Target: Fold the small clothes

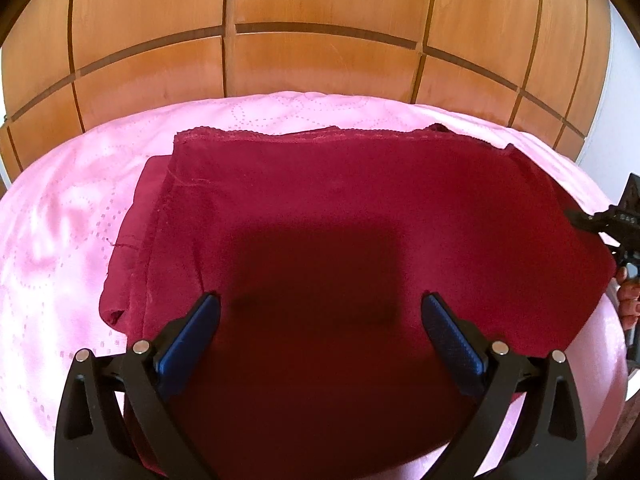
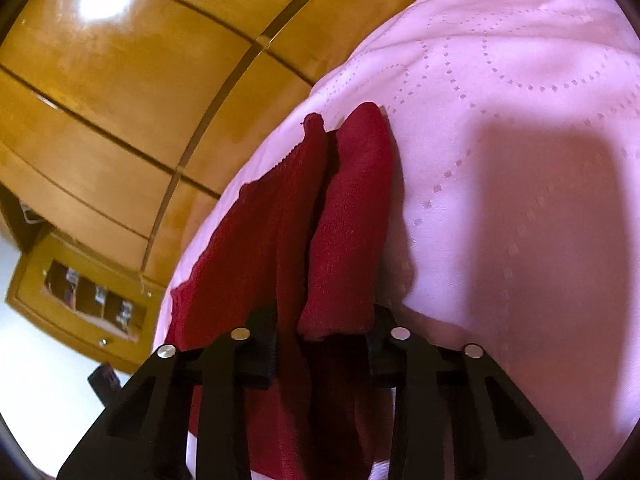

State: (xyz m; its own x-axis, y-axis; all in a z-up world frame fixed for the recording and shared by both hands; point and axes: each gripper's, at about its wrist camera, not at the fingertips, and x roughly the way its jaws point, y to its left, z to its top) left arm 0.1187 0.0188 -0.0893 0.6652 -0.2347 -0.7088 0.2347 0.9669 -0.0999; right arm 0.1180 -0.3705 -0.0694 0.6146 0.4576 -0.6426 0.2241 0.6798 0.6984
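A dark red garment [image 1: 340, 192] lies folded flat on a pink quilted bedspread [image 1: 60, 240], with a lace-trimmed edge at the far side. My left gripper [image 1: 320, 300] hovers over its near part, jaws wide open with nothing between the blue pads. At the cloth's right edge, my right gripper [image 1: 612, 220] shows as a black frame. In the right wrist view my right gripper [image 2: 322, 340] is shut on a bunched fold of the red garment [image 2: 352, 200], which rises in a ridge ahead of the fingers.
Wooden wardrobe doors [image 1: 320, 20] stand right behind the bed. A low wooden cabinet [image 2: 80, 300] with a glass-fronted drawer sits on the floor to the left. Bare bedspread [image 2: 520, 160] stretches right of the cloth. A person's hand [image 1: 628, 300] holds the right gripper.
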